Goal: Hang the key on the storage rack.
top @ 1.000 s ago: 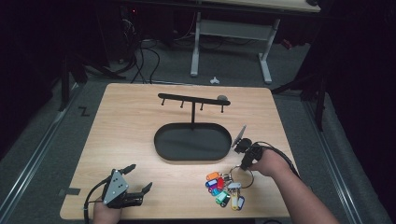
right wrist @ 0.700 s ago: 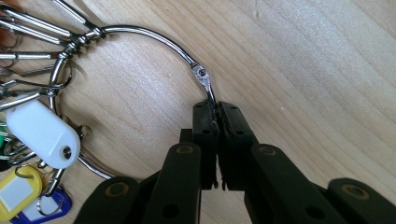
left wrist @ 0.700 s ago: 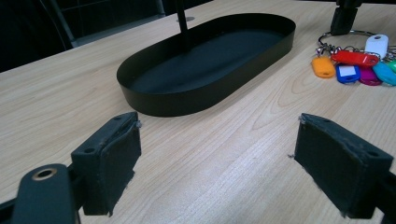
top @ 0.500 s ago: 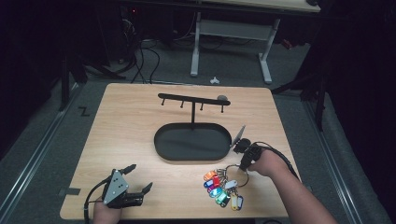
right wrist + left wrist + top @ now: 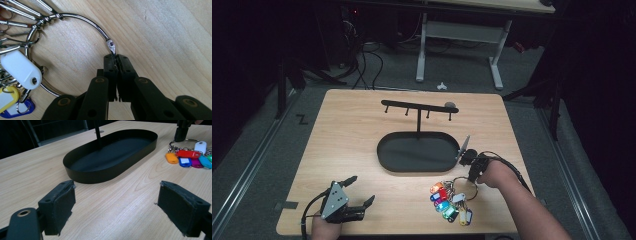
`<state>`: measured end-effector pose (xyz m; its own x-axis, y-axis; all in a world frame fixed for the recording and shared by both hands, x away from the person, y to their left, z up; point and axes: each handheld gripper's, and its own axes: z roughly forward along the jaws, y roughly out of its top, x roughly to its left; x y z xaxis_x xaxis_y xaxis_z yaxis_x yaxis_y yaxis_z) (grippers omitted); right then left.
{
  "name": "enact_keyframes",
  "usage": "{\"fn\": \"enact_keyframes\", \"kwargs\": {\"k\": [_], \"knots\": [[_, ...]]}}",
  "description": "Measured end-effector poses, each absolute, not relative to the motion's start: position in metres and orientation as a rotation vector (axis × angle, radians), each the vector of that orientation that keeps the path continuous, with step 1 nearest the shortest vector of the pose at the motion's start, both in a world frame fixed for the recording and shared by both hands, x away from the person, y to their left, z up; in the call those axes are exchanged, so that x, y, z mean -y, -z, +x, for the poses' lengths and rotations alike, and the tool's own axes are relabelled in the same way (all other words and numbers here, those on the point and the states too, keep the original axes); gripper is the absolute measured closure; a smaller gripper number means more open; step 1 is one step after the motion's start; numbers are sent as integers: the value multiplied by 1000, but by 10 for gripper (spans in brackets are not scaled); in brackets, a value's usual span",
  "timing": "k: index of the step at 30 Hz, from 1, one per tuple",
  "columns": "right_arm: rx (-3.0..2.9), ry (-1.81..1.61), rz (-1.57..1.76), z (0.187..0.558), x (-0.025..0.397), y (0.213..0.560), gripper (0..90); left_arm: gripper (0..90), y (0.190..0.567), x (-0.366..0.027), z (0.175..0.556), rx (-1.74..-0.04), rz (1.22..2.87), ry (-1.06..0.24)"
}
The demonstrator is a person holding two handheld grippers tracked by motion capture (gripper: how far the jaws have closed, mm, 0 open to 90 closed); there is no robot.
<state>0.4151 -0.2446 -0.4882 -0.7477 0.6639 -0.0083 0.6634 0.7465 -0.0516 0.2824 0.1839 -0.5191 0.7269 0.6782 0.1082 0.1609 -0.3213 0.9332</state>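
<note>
Right at this moment, your right gripper [image 5: 116, 56] had its two black jaws pressed together on the large silver metal key ring [image 5: 82, 21], biting it just beside the ring's small hinged clasp. In the high view that right gripper [image 5: 473, 167] sat low over the light wooden table [image 5: 352, 130], just off the right end of the black oval metal tray [image 5: 384, 150], with the key ring [image 5: 464, 181] lying flat on the wood in front of your hand. Fanned out from the ring was a bunch of coloured plastic key tags [image 5: 447, 202]: orange, red, blue, green, white and yellow among them. A black T-shaped hook stand [image 5: 418, 107] rose from the tray's far side.

Your left gripper [image 5: 354, 196] rested near the table's front left corner, well apart from the tray. Its jaws stood spread wide with nothing between them; in its own view the left gripper [image 5: 116, 207] looked across bare wood toward the tray [image 5: 105, 173] and the tags [image 5: 187, 157].
</note>
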Motion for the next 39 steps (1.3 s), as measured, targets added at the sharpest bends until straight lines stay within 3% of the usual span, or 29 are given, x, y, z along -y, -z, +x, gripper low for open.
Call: {"fn": "enact_keyframes", "kwargs": {"k": [6, 12, 25, 39], "knots": [[2902, -80, -1117, 416, 241, 475, 870, 150, 521, -184, 283, -661, 1866, -601], [2916, 26, -1138, 408, 239, 426, 874, 150, 521, -182, 283, -653, 1874, -602], [2967, 94, -1141, 394, 233, 358, 875, 150, 521, -182, 283, -653, 1871, -601], [2972, 148, -1157, 394, 233, 319, 875, 150, 521, -181, 283, -651, 1878, -599]]}}
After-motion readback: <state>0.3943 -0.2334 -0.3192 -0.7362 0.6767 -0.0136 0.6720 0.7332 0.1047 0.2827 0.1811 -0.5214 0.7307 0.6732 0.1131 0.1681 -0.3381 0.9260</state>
